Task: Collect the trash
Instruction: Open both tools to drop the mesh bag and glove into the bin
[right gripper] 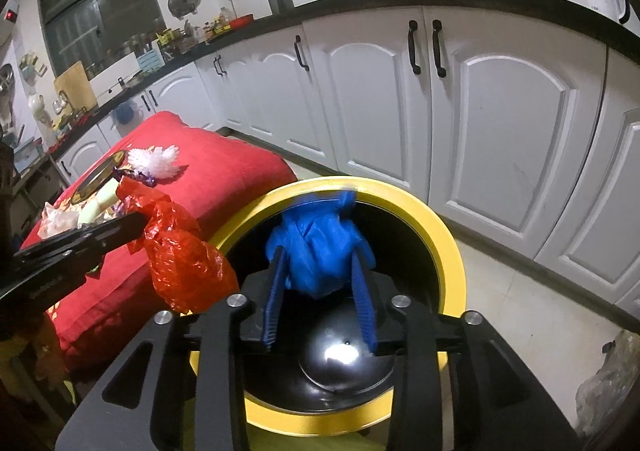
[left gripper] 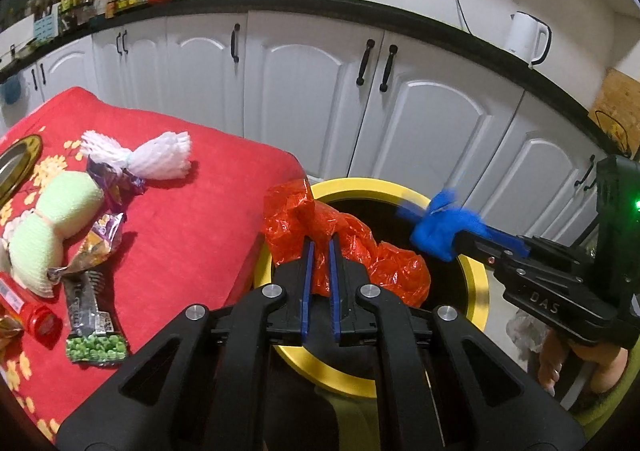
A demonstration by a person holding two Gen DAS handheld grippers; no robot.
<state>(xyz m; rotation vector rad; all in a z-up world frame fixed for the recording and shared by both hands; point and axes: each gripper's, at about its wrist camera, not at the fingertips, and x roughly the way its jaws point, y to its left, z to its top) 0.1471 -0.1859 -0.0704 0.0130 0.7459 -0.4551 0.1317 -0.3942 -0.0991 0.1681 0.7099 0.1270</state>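
My left gripper (left gripper: pixel 320 241) is shut on a crumpled red plastic bag (left gripper: pixel 360 251) and holds it over the near left rim of the yellow bin (left gripper: pixel 478 283). My right gripper (right gripper: pixel 318 251) has its jaws parted around a crumpled blue plastic bag (right gripper: pixel 316 251) above the bin's black inside; the bag is blurred and I cannot tell whether the pads still grip it. In the left wrist view the blue bag (left gripper: pixel 438 231) sits at the right gripper's tips. The red bag (right gripper: pixel 180 259) also shows in the right wrist view, beside the yellow bin (right gripper: pixel 440 235).
A red-covered table (left gripper: pixel 192 211) stands left of the bin with white foam netting (left gripper: pixel 140 155), green foam nets (left gripper: pixel 52 219), snack wrappers (left gripper: pixel 92 315) and a red-capped bottle (left gripper: pixel 36 315). White kitchen cabinets (left gripper: pixel 400 111) run behind. A clear bag (right gripper: pixel 608 391) lies on the floor at right.
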